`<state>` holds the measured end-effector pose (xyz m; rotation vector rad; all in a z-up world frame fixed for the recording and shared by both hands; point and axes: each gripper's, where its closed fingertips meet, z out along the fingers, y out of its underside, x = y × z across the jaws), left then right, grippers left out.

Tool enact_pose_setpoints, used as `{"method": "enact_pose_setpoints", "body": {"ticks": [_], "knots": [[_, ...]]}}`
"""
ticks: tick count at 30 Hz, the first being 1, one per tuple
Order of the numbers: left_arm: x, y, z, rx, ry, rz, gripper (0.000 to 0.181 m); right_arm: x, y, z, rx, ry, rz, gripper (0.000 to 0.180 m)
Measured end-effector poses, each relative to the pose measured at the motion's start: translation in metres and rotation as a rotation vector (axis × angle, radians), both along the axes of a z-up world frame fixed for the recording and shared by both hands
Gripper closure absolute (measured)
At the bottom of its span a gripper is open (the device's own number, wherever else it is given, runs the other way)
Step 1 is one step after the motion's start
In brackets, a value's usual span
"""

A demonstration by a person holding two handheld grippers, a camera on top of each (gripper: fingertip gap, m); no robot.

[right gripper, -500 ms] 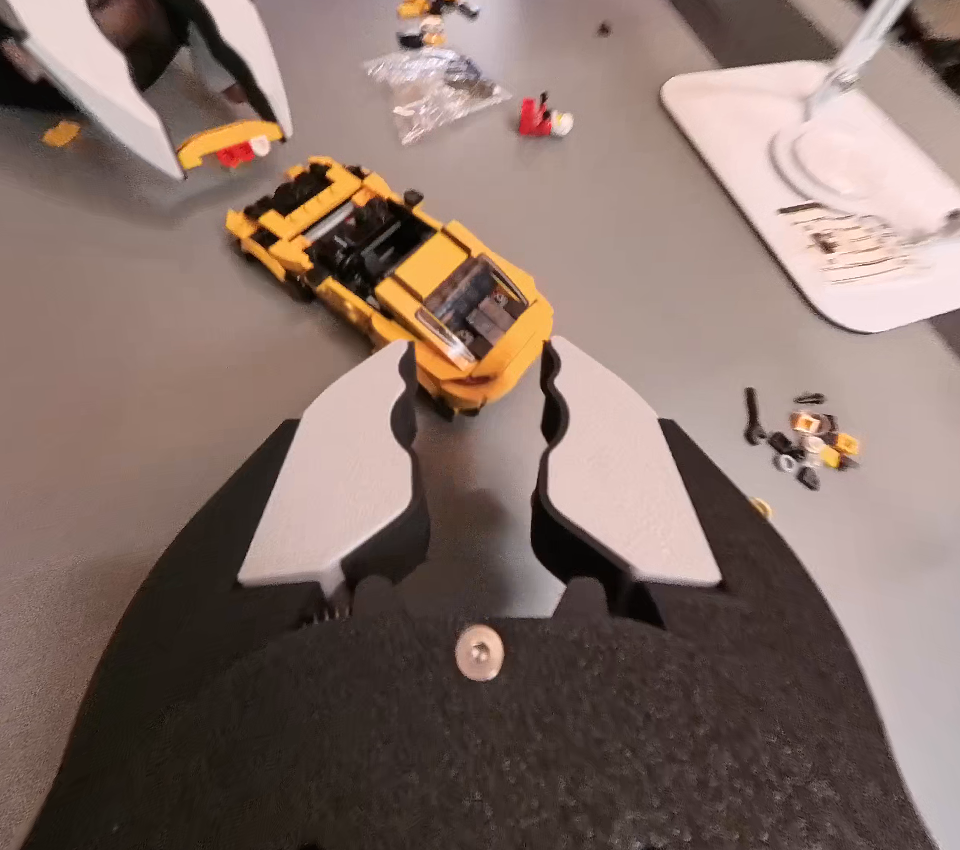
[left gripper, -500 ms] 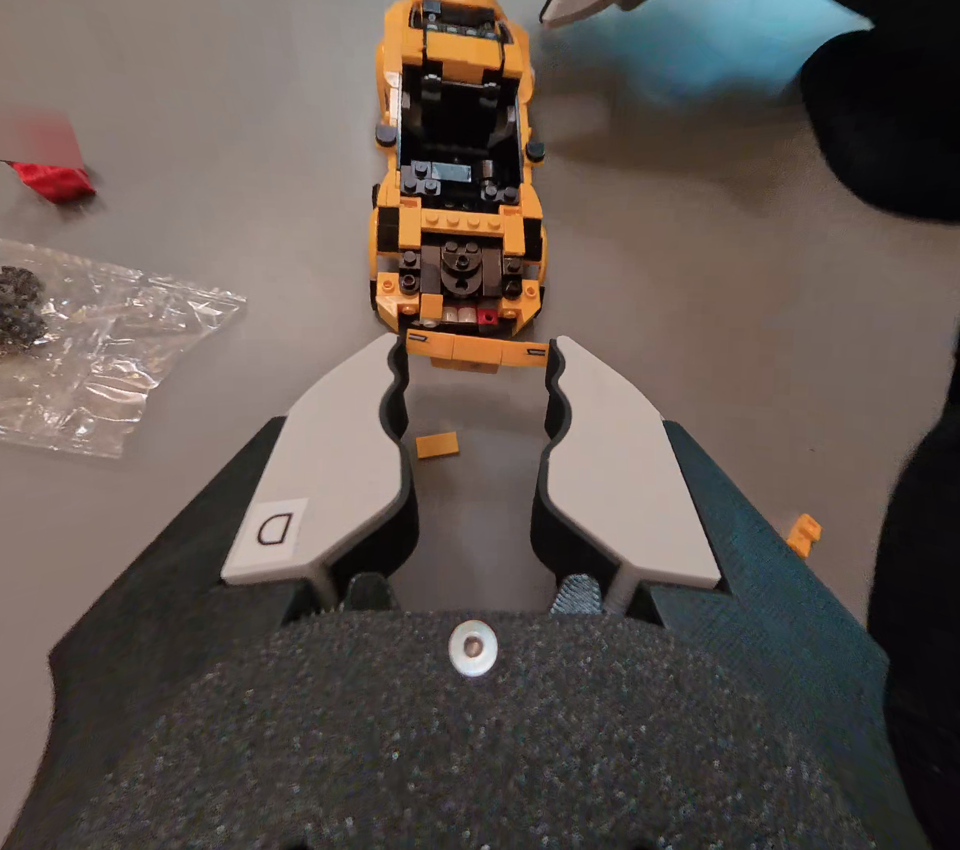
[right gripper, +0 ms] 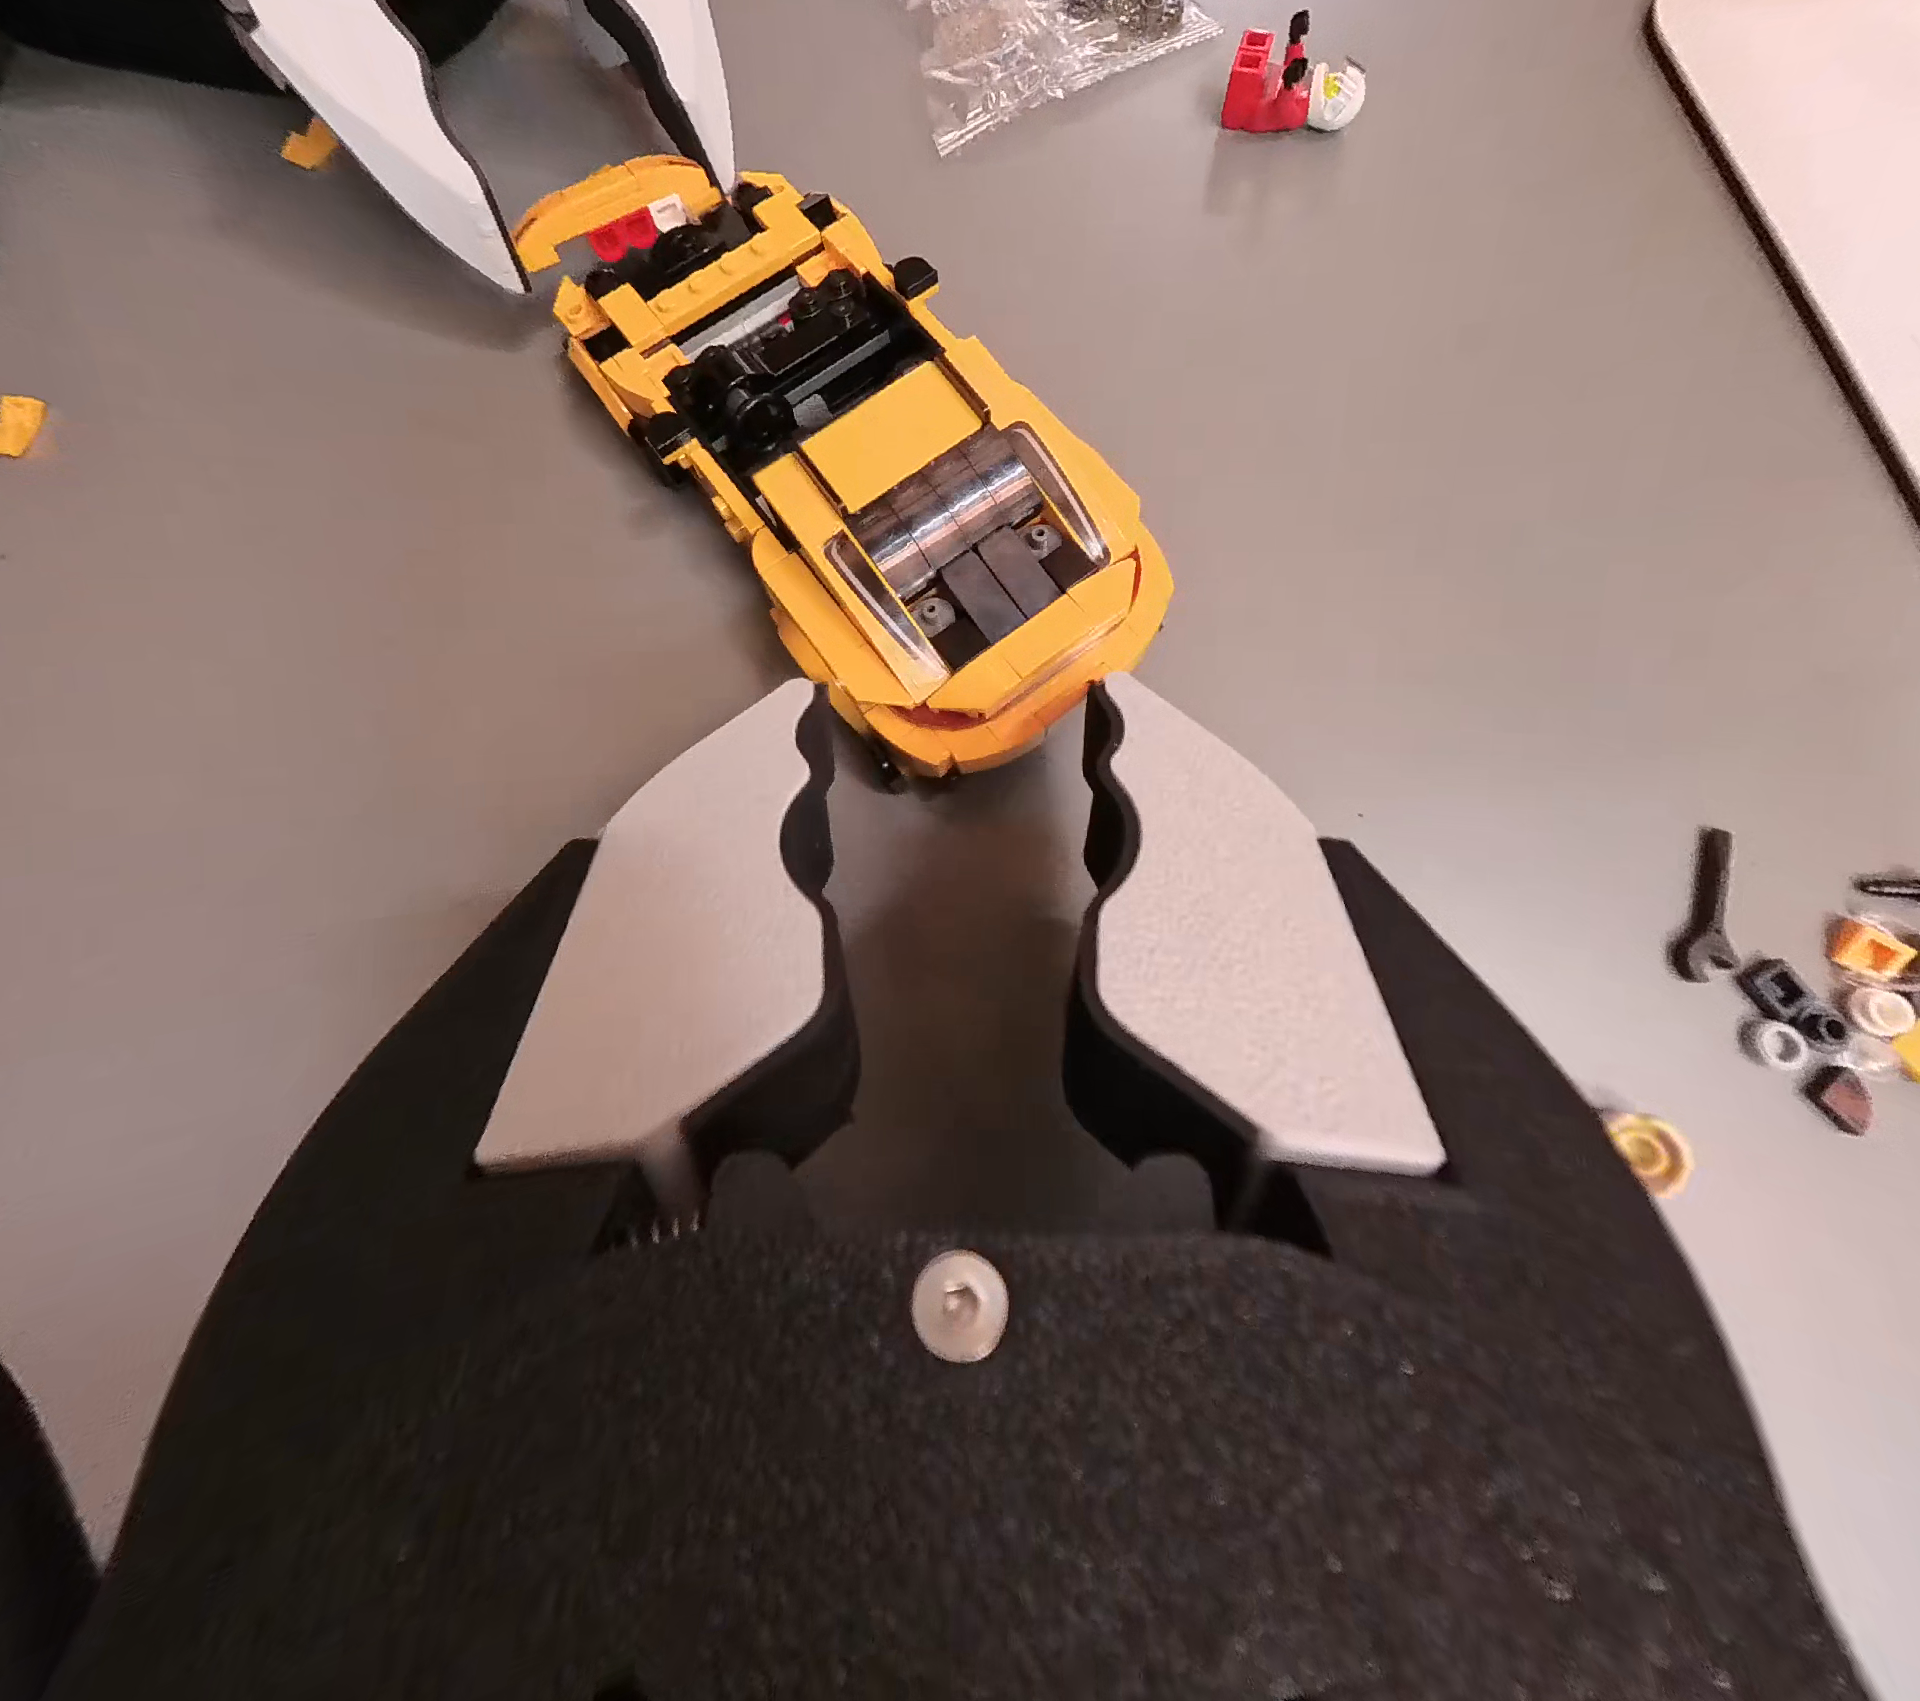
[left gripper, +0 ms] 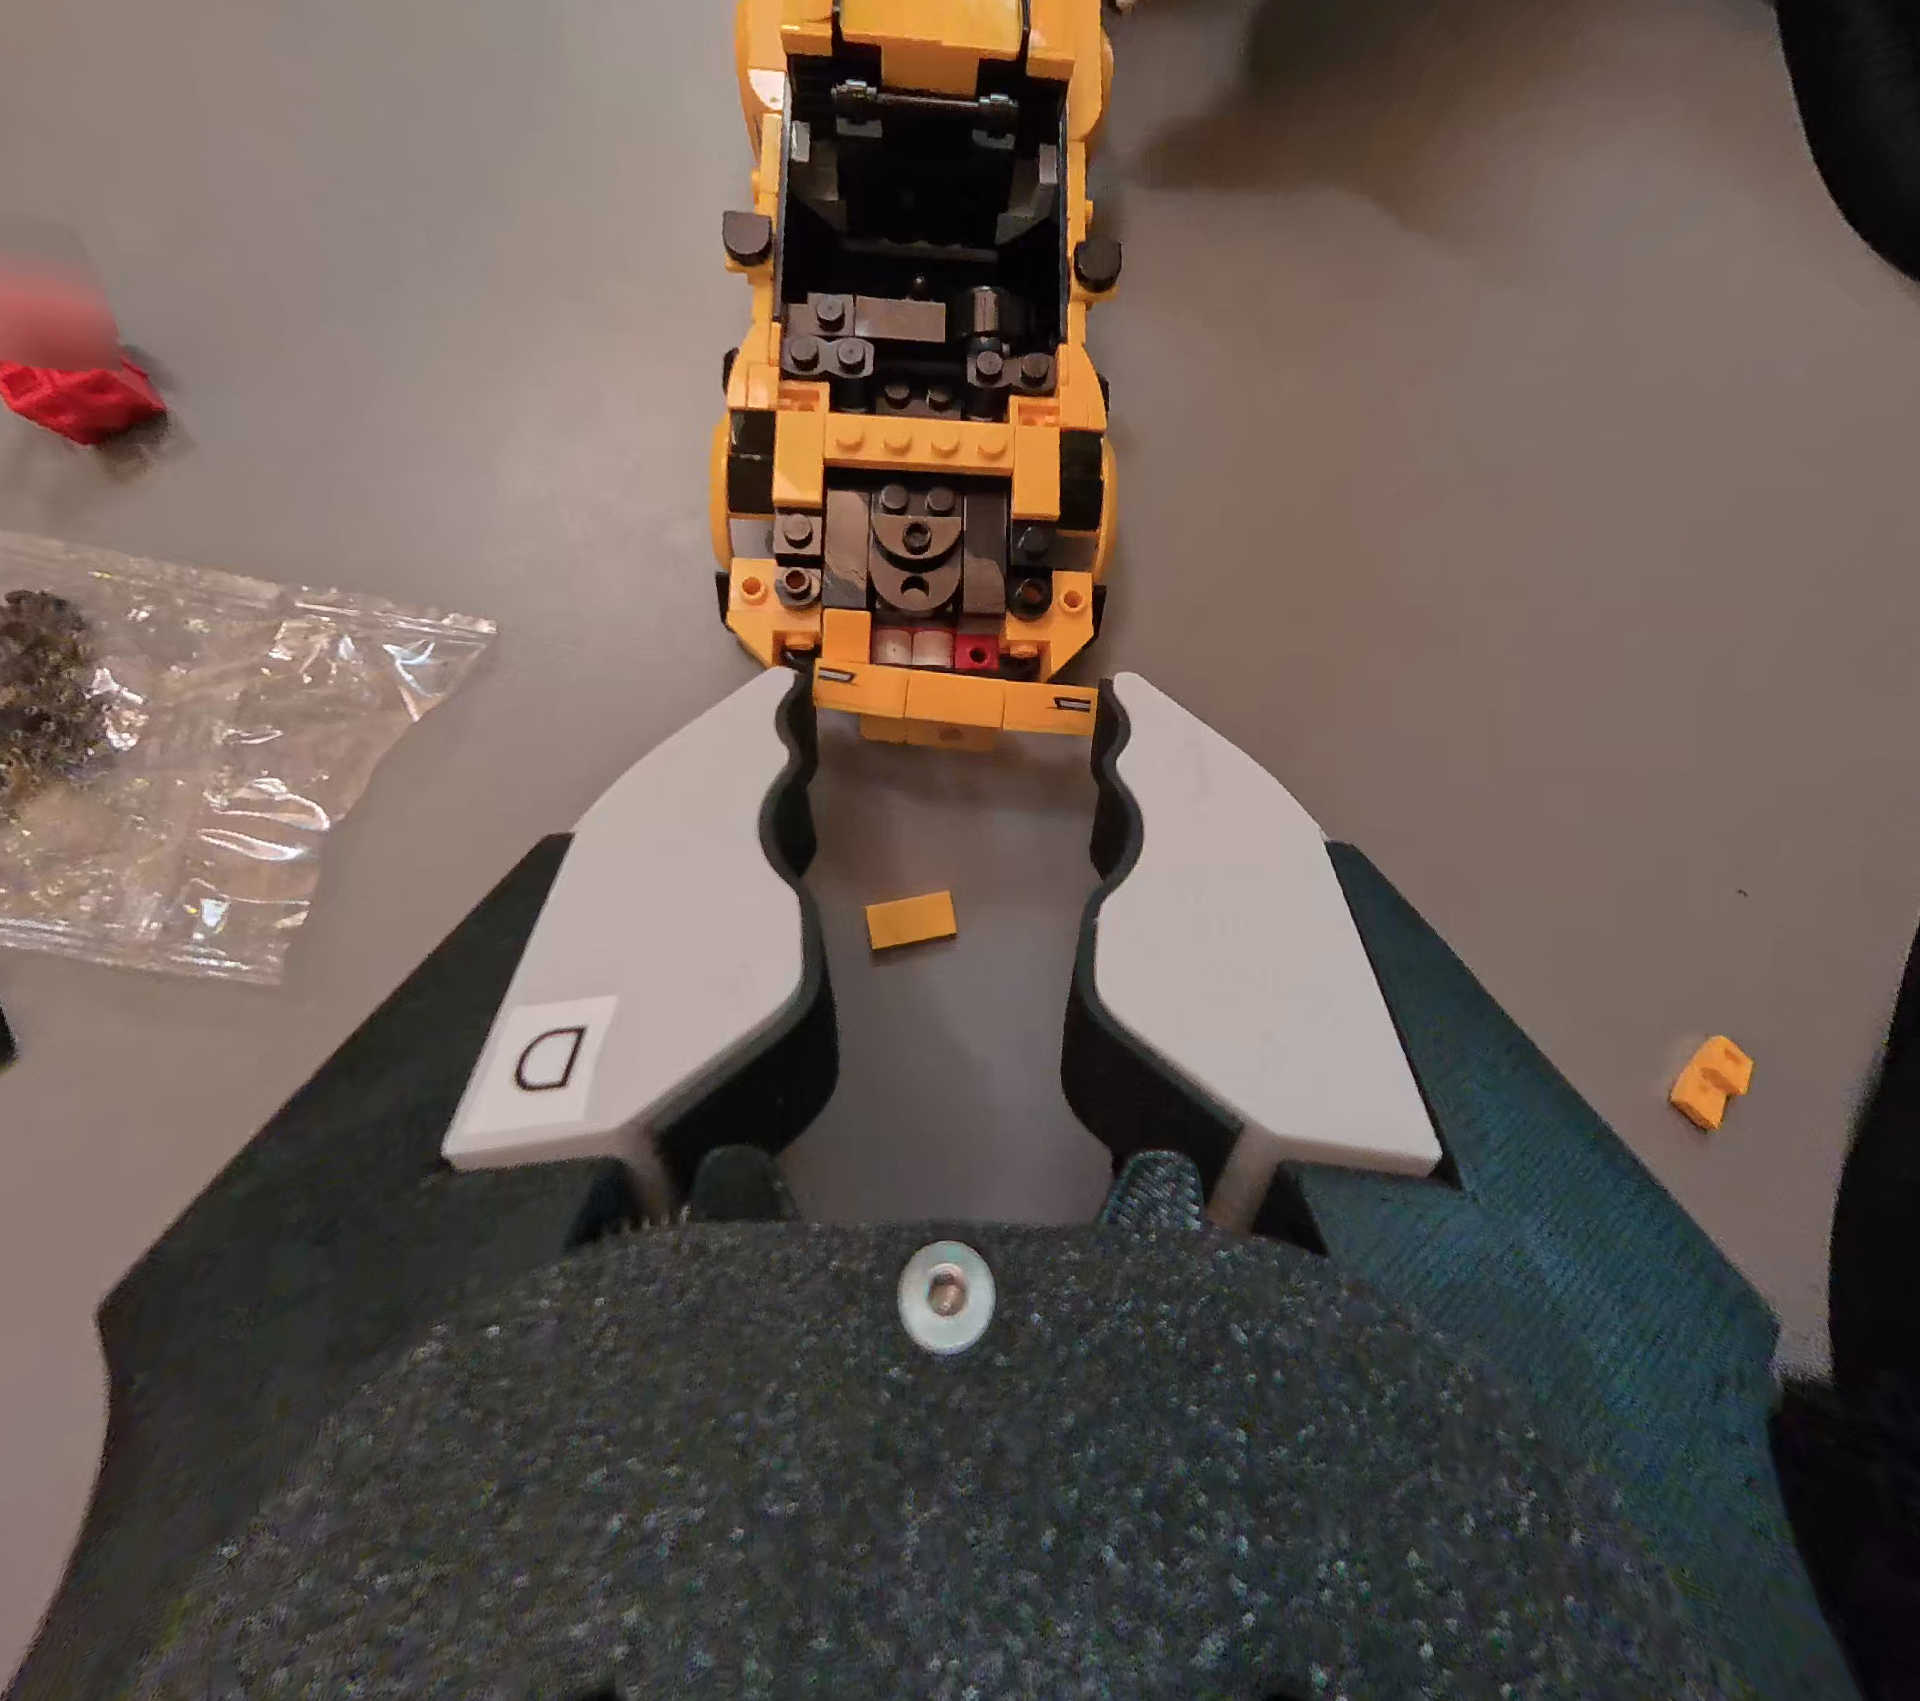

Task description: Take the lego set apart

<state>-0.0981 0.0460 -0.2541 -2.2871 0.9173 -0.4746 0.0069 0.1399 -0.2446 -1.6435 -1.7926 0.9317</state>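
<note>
The grey desk (right gripper: 1455, 425) carries a yellow lego car (left gripper: 914, 280) near its middle, standing on its wheels, roof removed so the black cockpit and studded interior lie exposed. Its rear deck is stripped to dark plates with white and red small bricks showing; a curved yellow rear bumper (right gripper: 613, 191) remains at the tail. The left tongs (left gripper: 945, 695) stand released, their tips either side of the tail, at or just short of the bumper. The right tongs (right gripper: 951, 695) are likewise released, tips flanking the nose of the car; contact cannot be confirmed. A white board (right gripper: 1808, 197) lies at the desk's right edge, cut off by the frame. A clear plastic bag (right gripper: 1039, 10) of small dark parts lies beyond the car, beside a red minifigure piece (right gripper: 1283, 77). Loose parts (right gripper: 1829, 997) are clustered at the right, partly blurred and cut off. A flat yellow tile (left gripper: 911, 919) lies between the left tongs' fingers on the desk; a further yellow piece (left gripper: 1709, 1080) lies apart to the right. A white sticker (left gripper: 540, 1059) with a single letter sits on the left tongs' finger.
</note>
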Motion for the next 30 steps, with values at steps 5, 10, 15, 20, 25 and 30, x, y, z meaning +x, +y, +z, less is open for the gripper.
{"method": "enact_pose_setpoints", "body": {"ticks": [5,10,15,20,25,30], "knots": [[-0.001,0.001,0.001,0.013,0.008,-0.005,0.130,0.000,-0.001,0.001,-0.022,0.011,-0.008,0.132],[-0.003,0.003,0.000,0.035,0.012,-0.008,0.130,-0.001,-0.002,0.001,-0.041,0.031,-0.017,0.134],[-0.005,0.003,-0.001,0.039,-0.018,-0.002,0.130,-0.002,-0.002,0.001,-0.032,0.036,-0.025,0.136],[-0.007,0.005,-0.002,0.038,-0.030,0.017,0.130,-0.002,-0.002,0.002,-0.035,0.041,-0.028,0.136],[-0.013,0.007,-0.004,0.047,0.007,0.034,0.130,-0.002,0.000,0.001,-0.032,0.041,-0.036,0.136],[-0.012,0.007,-0.002,0.055,-0.010,0.029,0.130,-0.002,0.000,0.001,-0.027,0.040,-0.040,0.136]]}}
